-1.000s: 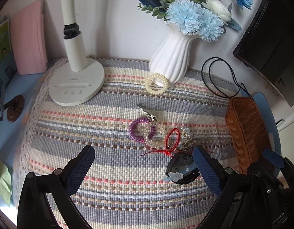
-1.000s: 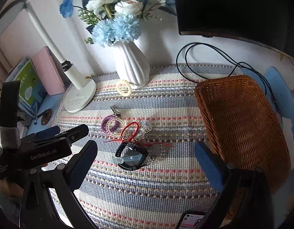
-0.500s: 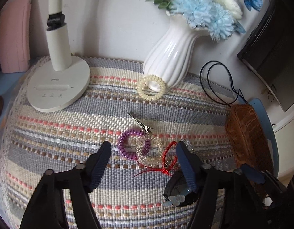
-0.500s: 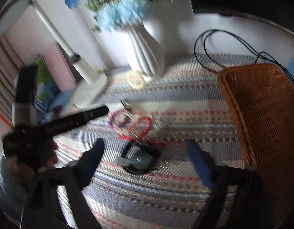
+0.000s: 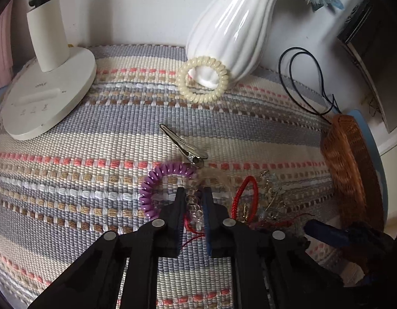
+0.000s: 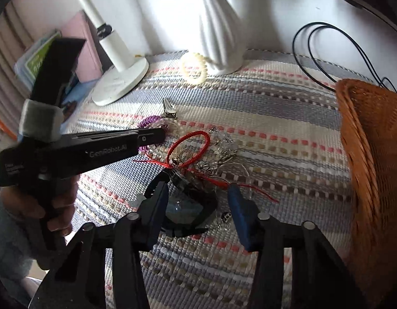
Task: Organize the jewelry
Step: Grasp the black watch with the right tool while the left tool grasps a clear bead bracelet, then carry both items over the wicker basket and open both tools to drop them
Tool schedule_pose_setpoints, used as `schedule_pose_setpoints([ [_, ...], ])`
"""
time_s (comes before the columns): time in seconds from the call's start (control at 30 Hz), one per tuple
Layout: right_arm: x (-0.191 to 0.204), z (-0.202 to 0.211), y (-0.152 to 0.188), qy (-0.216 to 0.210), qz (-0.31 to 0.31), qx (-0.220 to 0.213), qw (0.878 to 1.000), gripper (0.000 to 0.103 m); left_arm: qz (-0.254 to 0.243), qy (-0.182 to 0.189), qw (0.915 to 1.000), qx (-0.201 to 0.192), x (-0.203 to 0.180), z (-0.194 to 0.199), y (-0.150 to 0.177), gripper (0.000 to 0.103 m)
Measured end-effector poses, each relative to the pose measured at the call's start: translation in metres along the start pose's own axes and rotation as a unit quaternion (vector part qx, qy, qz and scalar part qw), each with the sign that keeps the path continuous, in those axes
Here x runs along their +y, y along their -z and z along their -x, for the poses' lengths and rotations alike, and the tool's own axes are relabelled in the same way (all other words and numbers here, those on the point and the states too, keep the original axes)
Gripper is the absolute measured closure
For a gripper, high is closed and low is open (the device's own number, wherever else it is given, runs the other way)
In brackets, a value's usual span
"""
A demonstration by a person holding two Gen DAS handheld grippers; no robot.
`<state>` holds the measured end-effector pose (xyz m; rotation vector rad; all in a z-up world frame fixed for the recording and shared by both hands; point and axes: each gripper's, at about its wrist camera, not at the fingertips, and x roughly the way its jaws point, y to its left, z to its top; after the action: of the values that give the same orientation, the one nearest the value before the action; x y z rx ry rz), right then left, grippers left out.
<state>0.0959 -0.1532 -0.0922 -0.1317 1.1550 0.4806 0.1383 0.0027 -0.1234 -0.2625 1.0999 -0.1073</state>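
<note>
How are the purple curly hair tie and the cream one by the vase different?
The purple coil tie lies in the tangle of jewelry, partly under the left gripper; the cream coil tie lies apart, against the white vase. The cream one shows its full ring and looks thicker; the purple one is half hidden. Both are spiral rings lying on the striped mat.

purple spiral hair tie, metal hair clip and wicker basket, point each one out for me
purple spiral hair tie (image 5: 147,193): left wrist view, on its left arc.
metal hair clip (image 5: 181,144): left wrist view, mid-blade.
wicker basket (image 6: 371,139): right wrist view, on its woven side wall.
</note>
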Motion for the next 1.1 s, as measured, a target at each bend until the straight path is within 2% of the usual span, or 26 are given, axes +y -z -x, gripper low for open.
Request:
schedule_pose_setpoints([
  [0.07,0.002,-0.007,-0.001,0.007,0.011,0.006,1.000,0.058,-0.001,0.003,1.0000,-0.003,-0.001,0.000,0.000,0.094],
  [0.13,0.003,-0.011,0.000,0.005,0.022,0.015,1.000,0.069,0.006,0.011,0.9999,-0.005,0.000,0.001,0.001,0.094],
  [0.2,0.005,-0.010,0.001,0.009,0.034,0.015,0.999,0.071,0.013,0.013,0.9998,-0.012,0.003,0.005,0.002,0.094],
  [0.27,0.003,-0.005,0.003,0.007,0.031,0.011,0.999,0.078,0.020,0.017,0.9994,-0.024,0.005,0.014,0.001,0.095],
  [0.37,-0.004,0.012,0.005,-0.016,0.010,-0.015,1.000,0.078,0.027,0.028,0.9982,-0.045,0.007,0.032,0.000,0.095],
  [0.47,-0.007,0.027,0.006,-0.017,0.002,-0.034,0.999,0.078,0.028,0.025,0.9975,-0.059,0.008,0.049,0.002,0.095],
  [0.67,-0.010,0.051,0.002,-0.003,-0.007,-0.068,0.998,0.078,0.035,0.023,0.9968,-0.069,0.006,0.065,-0.001,0.094],
  [0.83,-0.016,0.078,0.002,-0.025,-0.027,-0.101,0.994,0.078,0.034,0.047,0.9953,-0.077,-0.002,0.077,-0.001,0.094],
  [0.97,-0.020,0.097,0.002,-0.012,-0.036,-0.127,0.991,0.078,0.013,0.066,0.9952,-0.071,-0.020,0.081,0.000,0.094],
  [1.1,-0.035,0.121,0.004,0.021,-0.060,-0.158,0.985,0.078,-0.018,0.102,0.9923,-0.069,-0.050,0.083,0.002,0.094],
])
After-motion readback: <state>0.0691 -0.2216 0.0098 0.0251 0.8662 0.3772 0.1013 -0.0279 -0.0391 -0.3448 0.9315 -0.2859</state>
